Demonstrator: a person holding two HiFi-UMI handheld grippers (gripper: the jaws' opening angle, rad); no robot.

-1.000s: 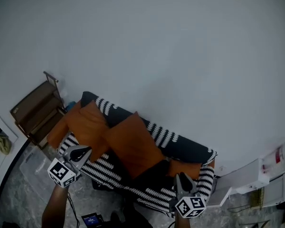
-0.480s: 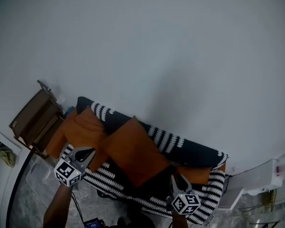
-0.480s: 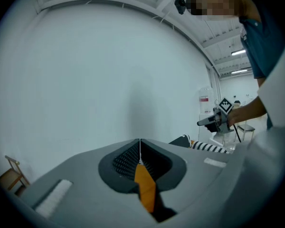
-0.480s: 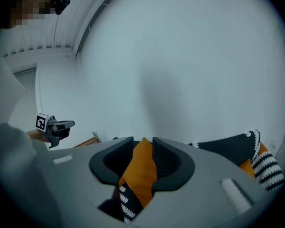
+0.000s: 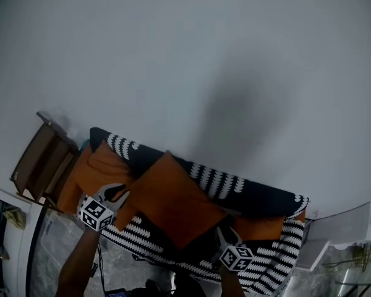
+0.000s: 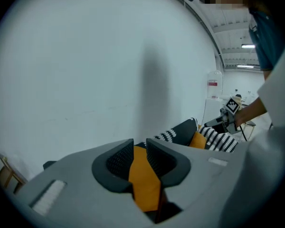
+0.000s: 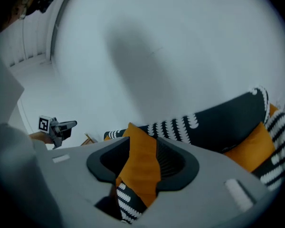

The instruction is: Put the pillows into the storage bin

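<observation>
A large orange pillow (image 5: 173,197) leans on a black-and-white striped sofa (image 5: 253,193). A second orange pillow (image 5: 102,166) sits at the sofa's left end and a third (image 5: 260,228) at its right end. My left gripper (image 5: 116,193) is at the large pillow's left edge. Its jaws are opening, with orange fabric (image 6: 145,184) showing in the gap. My right gripper (image 5: 226,235) is at the pillow's lower right corner. Its jaws are opening too, and the pillow corner (image 7: 141,163) stands between them over striped cloth.
A wooden rack (image 5: 40,163) stands left of the sofa. What looks like a clear plastic bin (image 5: 52,243) lies on the floor below it. White furniture (image 5: 349,228) stands at the right. A plain white wall (image 5: 185,54) rises behind the sofa.
Both grippers have moved in toward the large orange pillow and their jaws have parted. The head view has shifted closer to the sofa.
</observation>
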